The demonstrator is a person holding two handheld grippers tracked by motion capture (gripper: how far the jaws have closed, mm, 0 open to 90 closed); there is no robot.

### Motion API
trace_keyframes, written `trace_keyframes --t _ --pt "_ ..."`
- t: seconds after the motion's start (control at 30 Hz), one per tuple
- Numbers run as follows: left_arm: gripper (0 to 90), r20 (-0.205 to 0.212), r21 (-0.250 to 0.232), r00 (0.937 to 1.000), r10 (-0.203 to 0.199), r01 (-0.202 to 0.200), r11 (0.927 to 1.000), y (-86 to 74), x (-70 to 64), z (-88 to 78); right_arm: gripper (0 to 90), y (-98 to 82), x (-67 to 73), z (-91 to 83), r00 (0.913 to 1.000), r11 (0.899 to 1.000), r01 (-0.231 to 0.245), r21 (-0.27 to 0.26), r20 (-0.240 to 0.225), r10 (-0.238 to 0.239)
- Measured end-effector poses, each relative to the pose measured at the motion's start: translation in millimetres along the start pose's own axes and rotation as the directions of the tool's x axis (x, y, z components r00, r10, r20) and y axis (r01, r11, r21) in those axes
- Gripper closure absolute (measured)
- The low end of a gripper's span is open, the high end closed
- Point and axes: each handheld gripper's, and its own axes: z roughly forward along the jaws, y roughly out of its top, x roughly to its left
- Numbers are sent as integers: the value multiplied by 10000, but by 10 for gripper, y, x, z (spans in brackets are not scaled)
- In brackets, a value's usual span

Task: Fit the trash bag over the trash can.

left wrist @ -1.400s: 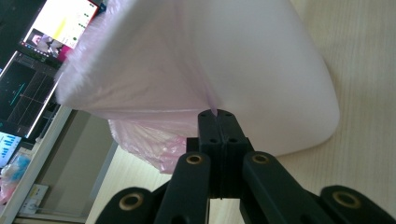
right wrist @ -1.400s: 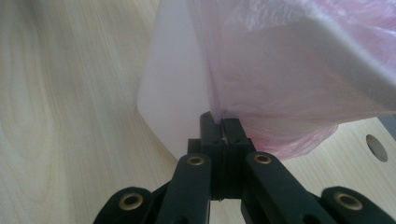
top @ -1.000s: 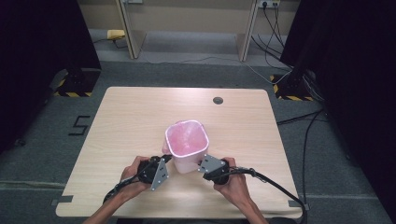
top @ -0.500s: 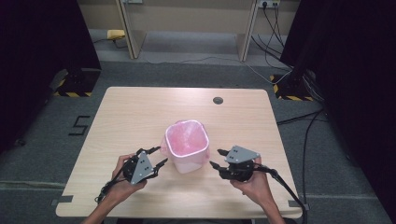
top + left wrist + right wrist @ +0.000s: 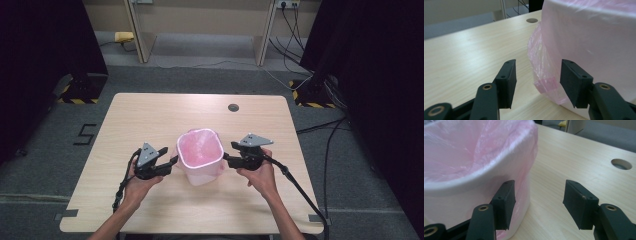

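Note:
A white bin (image 5: pixel 202 172) lined with a pink plastic bag (image 5: pixel 199 148) stands upright near the middle of the table. My left gripper (image 5: pixel 173 161) sits just left of the bin, open, its jaws pointing at the bin's side. In the left gripper view a loose fold of the pink bag (image 5: pixel 544 65) hangs down the bin wall (image 5: pixel 599 50), just beyond the gap between the jaws. My right gripper (image 5: pixel 226 158) is just right of the bin, open and holding nothing. In the right gripper view the bin (image 5: pixel 461 195) stands behind its left jaw.
The light wooden table (image 5: pixel 140 120) has a round cable hole (image 5: pixel 233 107) at the back right. Cables trail from both grippers toward the table's front edge. Dark curtains and floor cables surround the table.
Both grippers drew back from the bin's front and swung out to its left and right sides. Over the last half second they moved farther from me, level with the bin. The bin stayed put.

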Motion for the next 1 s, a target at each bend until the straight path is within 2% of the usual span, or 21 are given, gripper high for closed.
trace_keyframes --t 0.03,0.1,0.23,0.3,0.43,0.53,0.67,0.8,1.0 --pt "493 0 221 9999 122 -122 9997 -12 -17 50 440 -7 5 22 10000 10000 -9 67 26 8" --pt "505 -105 358 9998 188 -184 9992 -24 -28 84 445 -21 7 52 10000 9998 -28 171 10 27" --pt "520 -239 623 9992 314 -299 9976 -47 -54 203 456 -77 20 106 9996 9985 -55 552 290 39" --pt "538 -309 720 9985 447 -424 9965 -34 -64 277 481 -127 45 142 9983 9968 -104 787 578 58" --pt "550 -483 675 9973 559 -526 9963 -28 -45 369 484 -184 85 173 9971 9940 -42 1090 765 -42" --pt "536 -384 637 9979 518 -492 9968 -39 -14 428 476 -205 86 171 9971 9937 -86 1119 766 0" --pt "456 -477 617 9981 383 -353 9975 -46 13 384 441 -213 63 153 9963 9934 -162 1139 853 64" --pt "434 -422 502 9989 185 -164 9986 -54 51 297 431 -231 18 92 9959 9942 -215 1059 898 120" --pt "394 -344 148 9994 98 -93 9998 -14 83 156 419 -240 -105 -109 9945 9981 -487 384 945 448"
